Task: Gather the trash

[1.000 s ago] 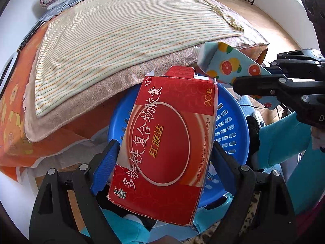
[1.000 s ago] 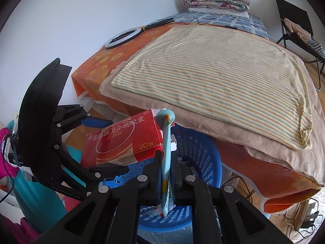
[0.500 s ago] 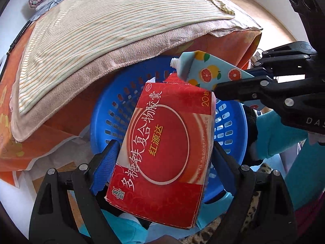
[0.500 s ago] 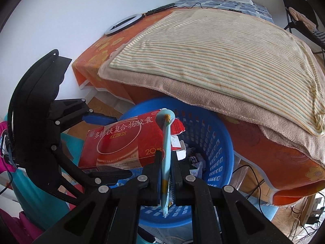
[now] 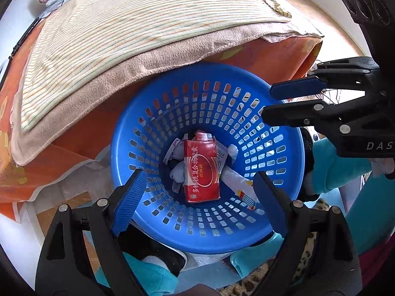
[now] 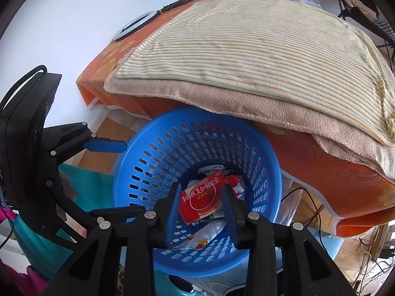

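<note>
The red box [image 5: 201, 171] was seen lying in the blue basket [image 5: 284, 192]; both the left gripper [image 5: 197, 192] and the right gripper [image 6: 201, 204] were held with jaws wide, empty, at 6 o'clock.

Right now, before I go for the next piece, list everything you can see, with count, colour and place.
Basket: one, blue, perforated, on the floor against the bed.
Medicine box: one, red, lying in the basket bottom.
Pouch: one, pale with a coloured print, in the basket beside the box.
Paper scraps: several, white, under and around the box.
Striped blanket: one, cream, on top of the bed.
Tan blanket: one, under the striped one, overhanging the basket.
Orange sheet: one, covering the bed side.
Ring light: one, white, at the far bed corner.
Left claw: open, over the basket.
Right claw: open, over the basket.
</note>
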`<state>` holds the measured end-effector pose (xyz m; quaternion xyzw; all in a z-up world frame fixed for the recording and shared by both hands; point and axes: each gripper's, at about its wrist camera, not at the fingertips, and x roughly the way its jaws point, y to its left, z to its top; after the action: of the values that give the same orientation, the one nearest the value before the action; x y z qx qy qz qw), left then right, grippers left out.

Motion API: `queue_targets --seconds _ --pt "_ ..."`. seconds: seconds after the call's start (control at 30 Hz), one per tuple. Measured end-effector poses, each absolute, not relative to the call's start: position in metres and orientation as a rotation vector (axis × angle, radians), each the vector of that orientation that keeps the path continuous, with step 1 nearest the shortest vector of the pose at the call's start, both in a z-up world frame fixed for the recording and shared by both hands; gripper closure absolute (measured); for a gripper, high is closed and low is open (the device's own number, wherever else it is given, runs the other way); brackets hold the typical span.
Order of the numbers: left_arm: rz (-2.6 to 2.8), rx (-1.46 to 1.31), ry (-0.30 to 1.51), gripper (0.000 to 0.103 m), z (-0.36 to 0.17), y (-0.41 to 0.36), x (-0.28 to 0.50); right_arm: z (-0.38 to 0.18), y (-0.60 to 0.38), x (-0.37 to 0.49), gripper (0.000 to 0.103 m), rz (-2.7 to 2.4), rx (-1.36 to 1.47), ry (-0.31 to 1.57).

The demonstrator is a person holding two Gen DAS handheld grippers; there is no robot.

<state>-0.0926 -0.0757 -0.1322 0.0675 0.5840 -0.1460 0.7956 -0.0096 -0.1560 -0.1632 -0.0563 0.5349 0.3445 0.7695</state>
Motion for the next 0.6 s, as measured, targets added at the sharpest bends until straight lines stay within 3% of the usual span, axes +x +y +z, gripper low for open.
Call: queue_targets --seconds 0.1,0.27,0.47,0.6 --pt "-0.307 0.141 1.262 0.013 -0.134 -0.074 -0.093 -0.163 -0.158 -0.009 0.049 0.727 -0.124 1.156" --pt "-0.286 0.123 1.270 0.013 -0.136 -0.068 -0.092 -0.160 -0.159 -0.010 0.034 0.691 -0.142 1.147" --pt "-0.231 0.081 1.255 0.013 -0.128 -0.053 -0.084 -0.149 -0.162 -0.010 0.021 0.649 -0.157 1.102" --pt "-0.185 0.050 1.219 0.013 -0.114 -0.043 -0.076 -0.138 -0.162 -0.009 0.020 0.634 -0.171 1.066"
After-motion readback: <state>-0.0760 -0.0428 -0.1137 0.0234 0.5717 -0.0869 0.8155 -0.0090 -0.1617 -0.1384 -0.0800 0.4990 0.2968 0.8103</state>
